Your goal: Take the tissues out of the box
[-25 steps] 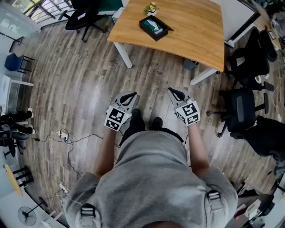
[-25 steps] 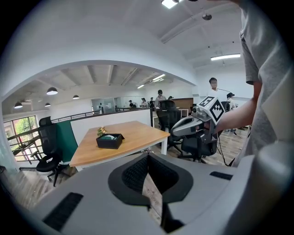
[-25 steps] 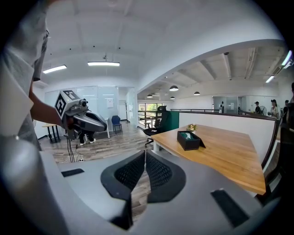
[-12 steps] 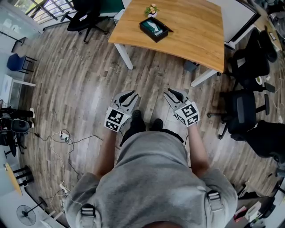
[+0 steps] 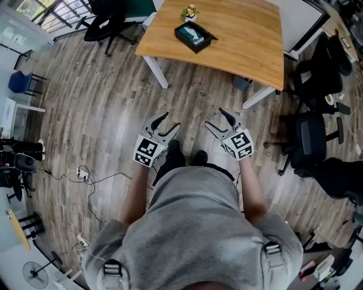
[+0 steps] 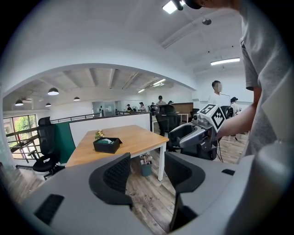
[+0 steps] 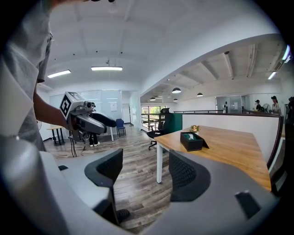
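A black tissue box (image 5: 193,35) with a pale tissue showing in its top stands on the wooden table (image 5: 238,39) far ahead of me; it also shows in the left gripper view as the box (image 6: 106,144) and in the right gripper view as the box (image 7: 191,141). My left gripper (image 5: 168,122) and right gripper (image 5: 216,118) hang side by side over the floor in front of my feet, well short of the table. Both sets of jaws are opening, with nothing between them. Each camera sees the other gripper: the right one (image 6: 197,137), the left one (image 7: 87,121).
A small potted plant (image 5: 189,11) stands just behind the box. White table legs (image 5: 157,71) reach the wood floor. Black office chairs (image 5: 309,139) crowd the right side, another chair (image 5: 105,22) stands at the table's left, and cables (image 5: 85,175) lie on the floor at left.
Both grippers' jaws have gone from shut to spread wide. The grippers stay about where they were, over the floor by my feet.
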Action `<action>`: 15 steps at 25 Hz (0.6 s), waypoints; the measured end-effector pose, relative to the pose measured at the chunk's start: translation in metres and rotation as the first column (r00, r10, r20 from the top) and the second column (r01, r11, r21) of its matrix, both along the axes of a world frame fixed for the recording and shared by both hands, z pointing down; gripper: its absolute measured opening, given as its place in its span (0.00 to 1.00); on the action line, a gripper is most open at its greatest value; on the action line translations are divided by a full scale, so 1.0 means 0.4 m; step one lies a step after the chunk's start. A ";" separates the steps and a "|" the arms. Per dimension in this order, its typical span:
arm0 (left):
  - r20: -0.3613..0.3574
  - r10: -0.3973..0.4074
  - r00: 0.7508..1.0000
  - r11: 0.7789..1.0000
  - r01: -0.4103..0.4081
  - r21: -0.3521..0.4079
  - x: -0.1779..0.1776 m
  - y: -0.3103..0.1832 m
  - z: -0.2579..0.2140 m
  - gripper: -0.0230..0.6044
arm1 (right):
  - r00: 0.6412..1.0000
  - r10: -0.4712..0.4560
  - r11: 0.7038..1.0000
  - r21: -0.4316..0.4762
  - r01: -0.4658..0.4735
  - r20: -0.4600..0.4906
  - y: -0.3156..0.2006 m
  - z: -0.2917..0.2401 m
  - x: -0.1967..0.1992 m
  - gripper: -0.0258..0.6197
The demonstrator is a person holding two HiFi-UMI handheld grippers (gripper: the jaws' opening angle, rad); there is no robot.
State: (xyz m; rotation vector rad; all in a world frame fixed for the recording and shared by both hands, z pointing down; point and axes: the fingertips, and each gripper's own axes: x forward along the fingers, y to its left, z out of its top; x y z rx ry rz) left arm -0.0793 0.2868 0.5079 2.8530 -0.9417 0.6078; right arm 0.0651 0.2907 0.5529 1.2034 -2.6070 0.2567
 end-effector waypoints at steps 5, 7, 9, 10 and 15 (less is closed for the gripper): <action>0.003 0.005 1.000 1.000 -0.005 0.005 0.015 -0.008 0.000 0.44 | 1.000 0.005 1.000 0.003 -0.005 0.011 -0.004 0.004 0.018 0.56; 0.006 0.005 1.000 1.000 -0.005 0.007 0.022 -0.007 0.000 0.44 | 1.000 0.004 1.000 0.002 -0.004 0.014 -0.004 0.008 0.024 0.56; 0.008 0.004 1.000 1.000 -0.004 0.008 0.023 -0.008 -0.001 0.44 | 1.000 0.001 1.000 0.000 -0.001 0.015 -0.006 0.010 0.024 0.56; 0.007 0.003 1.000 1.000 -0.003 0.007 0.022 -0.009 -0.001 0.45 | 1.000 -0.001 1.000 -0.001 0.001 0.016 -0.008 0.010 0.022 0.56; 0.012 -0.003 1.000 1.000 0.003 -0.002 0.019 -0.036 0.008 0.45 | 1.000 -0.001 1.000 -0.008 0.001 0.012 -0.033 0.017 0.025 0.56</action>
